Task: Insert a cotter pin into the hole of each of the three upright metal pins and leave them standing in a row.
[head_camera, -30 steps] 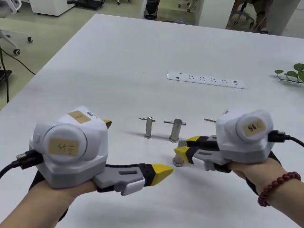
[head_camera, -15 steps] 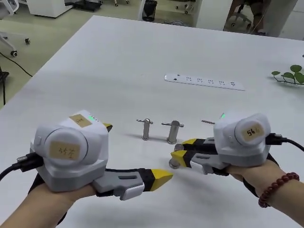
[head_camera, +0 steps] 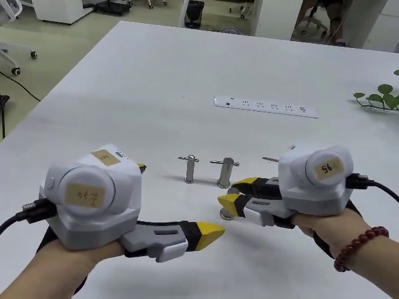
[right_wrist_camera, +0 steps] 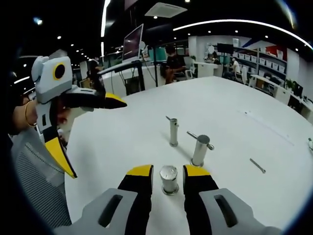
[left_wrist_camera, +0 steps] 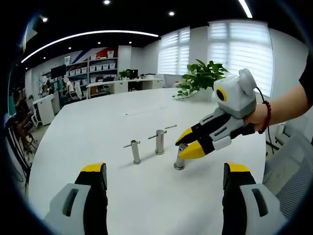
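Note:
Two upright metal pins [head_camera: 189, 169] [head_camera: 225, 172] stand side by side, each with a cotter pin through its top. A third, bare metal pin [head_camera: 227, 213] [right_wrist_camera: 169, 179] stands nearer me. My right gripper [head_camera: 235, 192] [right_wrist_camera: 168, 172] is open, its yellow-tipped jaws close on either side of this bare pin with slim gaps. A loose cotter pin [head_camera: 269, 159] [right_wrist_camera: 257, 165] lies flat on the table behind the right gripper. My left gripper [head_camera: 177, 199] [left_wrist_camera: 165, 170] hovers at the lower left, jaws spread wide and holding nothing, facing the row of pins [left_wrist_camera: 160, 142].
A white power strip [head_camera: 265, 106] lies across the table further back. A green plant [head_camera: 379, 96] sits at the far right edge. The white table [head_camera: 156, 93] stretches bare around the pins. Office chairs and floor lie beyond its far edge.
The head camera has shifted a little. My right gripper has crept slightly leftward around the bare pin. The left gripper and the two pinned pins have stayed put.

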Demonstrator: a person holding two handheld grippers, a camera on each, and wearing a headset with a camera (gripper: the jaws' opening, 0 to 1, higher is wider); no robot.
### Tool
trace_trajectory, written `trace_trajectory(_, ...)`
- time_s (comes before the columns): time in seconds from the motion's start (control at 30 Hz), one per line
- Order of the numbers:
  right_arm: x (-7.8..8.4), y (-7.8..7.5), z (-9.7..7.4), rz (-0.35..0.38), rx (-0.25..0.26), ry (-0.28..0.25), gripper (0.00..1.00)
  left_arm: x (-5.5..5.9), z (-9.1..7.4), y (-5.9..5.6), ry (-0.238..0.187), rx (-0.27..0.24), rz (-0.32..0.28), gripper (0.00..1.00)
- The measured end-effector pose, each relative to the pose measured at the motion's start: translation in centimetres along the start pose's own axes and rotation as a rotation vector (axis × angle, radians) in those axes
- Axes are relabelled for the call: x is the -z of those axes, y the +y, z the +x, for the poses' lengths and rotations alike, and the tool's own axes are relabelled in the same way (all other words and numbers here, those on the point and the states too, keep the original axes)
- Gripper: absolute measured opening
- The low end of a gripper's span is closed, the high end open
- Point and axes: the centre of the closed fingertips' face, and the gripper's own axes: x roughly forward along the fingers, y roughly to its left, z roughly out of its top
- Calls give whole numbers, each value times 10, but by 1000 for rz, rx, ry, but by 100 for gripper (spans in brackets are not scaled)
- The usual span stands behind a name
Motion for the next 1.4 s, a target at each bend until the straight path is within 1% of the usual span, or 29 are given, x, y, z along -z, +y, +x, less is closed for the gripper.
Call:
trace_trajectory(0.2,-2,-3,-8,27,-6,0,27,-2,-1,-2,-7,2,2,99)
trace_trajectory(0.33,-1,-8,-15,41,-5,8,31,-3,0,-3,-13,3,-1,99)
trace_trajectory(0.37,0,-9,-16,37,-4,13,31,-2,0,-3,-10,6,0,99)
trace_trajectory(0.4,4,-11,-18,19,-1,32,30,-2,0,-4,-5,6,2,99)
trace_trajectory(0.47,5,-15,-21,12,10,33,29,-1,1,-4,0,6,13,99)
trace_trajectory(0.57,6,-19,-26,20,8,36,28,-1,2,-5,-1,9,8,99)
trace_trajectory(0.6,7,-20,-27,19,6,39,27,-2,2,-6,-8,12,2,99)
trace_trajectory(0.67,9,-27,-29,20,14,44,27,-3,2,-6,-16,11,2,99)
trace_trajectory(0.77,10,-32,-33,39,15,47,27,-2,3,-5,-8,9,5,99)
trace_trajectory(0.87,11,-46,-36,24,42,65,26,-1,4,-4,-6,6,-2,99)
trace_trajectory(0.97,10,-56,-38,39,51,67,25,-1,4,-3,-5,1,2,99)
trace_trajectory(1.17,8,-78,-40,46,75,79,25,-1,4,-1,-5,-2,3,99)
trace_trajectory(1.27,7,-91,-40,40,90,96,25,1,4,-1,2,-4,5,99)
trace_trajectory(1.3,7,-93,-40,39,92,97,24,2,5,-1,8,-3,6,98)
trace_trajectory(1.4,7,-106,-38,41,99,117,24,3,5,-2,12,-2,6,97)
